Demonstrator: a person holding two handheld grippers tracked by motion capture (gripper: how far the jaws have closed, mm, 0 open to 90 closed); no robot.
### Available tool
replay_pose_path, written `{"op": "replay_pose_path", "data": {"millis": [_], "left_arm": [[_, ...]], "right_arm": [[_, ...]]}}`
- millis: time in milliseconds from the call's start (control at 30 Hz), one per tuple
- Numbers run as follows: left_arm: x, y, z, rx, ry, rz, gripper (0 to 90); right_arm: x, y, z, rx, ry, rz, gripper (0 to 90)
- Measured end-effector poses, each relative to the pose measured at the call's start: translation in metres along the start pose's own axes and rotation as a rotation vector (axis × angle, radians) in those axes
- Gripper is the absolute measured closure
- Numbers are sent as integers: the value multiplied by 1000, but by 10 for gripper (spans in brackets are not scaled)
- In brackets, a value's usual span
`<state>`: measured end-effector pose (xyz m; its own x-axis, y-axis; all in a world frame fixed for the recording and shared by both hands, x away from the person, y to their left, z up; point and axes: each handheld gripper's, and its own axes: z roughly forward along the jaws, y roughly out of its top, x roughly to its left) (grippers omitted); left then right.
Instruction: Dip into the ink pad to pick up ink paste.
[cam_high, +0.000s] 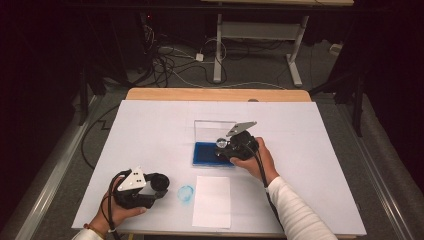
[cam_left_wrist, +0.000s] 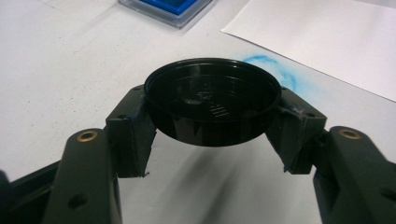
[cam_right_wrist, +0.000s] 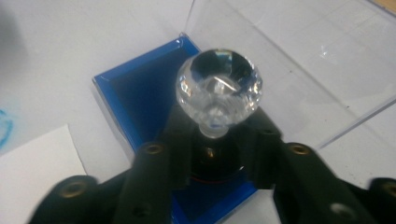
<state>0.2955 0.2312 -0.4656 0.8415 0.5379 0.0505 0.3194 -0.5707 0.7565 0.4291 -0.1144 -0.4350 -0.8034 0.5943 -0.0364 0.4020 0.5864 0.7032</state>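
Left gripper (cam_high: 159, 184) clamped across a round black lid (cam_left_wrist: 212, 100), pads pressed to opposite sides of its rim, hollow side up, held just off the white table sheet (cam_high: 150, 130) near the front left, beside a smudged blue ring mark (cam_high: 185, 193) and a sheet of white paper (cam_high: 212, 201). Right gripper (cam_high: 223, 149) closed round the dark base of a stamp with a faceted clear knob (cam_right_wrist: 218, 91), knob upright above the jaws, base low over or on the blue ink pad (cam_right_wrist: 135, 93) in its clear hinged case (cam_high: 215, 129), case lid standing open behind; contact with the ink hidden by the jaws. Stamp judged stiff and light but top-heavy, the glassy knob slick and likely to chip if dropped, so better taken by the dark base as now, never by the knob. Wet ink on the face likely to smear anything brushed, hence a straight lift and a straight press onto the paper. Black lid thin, rigid plastic, light, prone to popping out under a squeeze across the rim; gentle, centred hold the safer choice, with the rim kept level for capping the stamp base afterwards.
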Motion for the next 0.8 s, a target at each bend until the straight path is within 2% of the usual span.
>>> {"op": "replay_pose_path", "data": {"millis": [67,167,367,533,633,700,767,800], "left_arm": [[0,0,0,-1,1,-1,367],[0,0,-1,-5,0,-6,367],[0,0,0,-1,-3,-5,367],[0,-1,1,2,-7,-6,366],[0,-1,1,6,-9,-5,367],[0,-1,1,8,-11,-5,366],[0,-1,1,8,-12,-4,367],[0,-1,2,8,-13,-3,366]], "right_arm": [[0,1,-1,-8,-20,-1,563],[-1,2,1,-10,-22,-1,542],[1,5,2,-42,-1,-21,535],[-1,5,0,-51,-9,-22,562],[0,5,0,-55,-19,-20,561],[-1,6,1,-53,-8,-24,558],[-1,6,1,-58,-15,-21,522],[-2,7,1,-61,-13,-15,542]]}}
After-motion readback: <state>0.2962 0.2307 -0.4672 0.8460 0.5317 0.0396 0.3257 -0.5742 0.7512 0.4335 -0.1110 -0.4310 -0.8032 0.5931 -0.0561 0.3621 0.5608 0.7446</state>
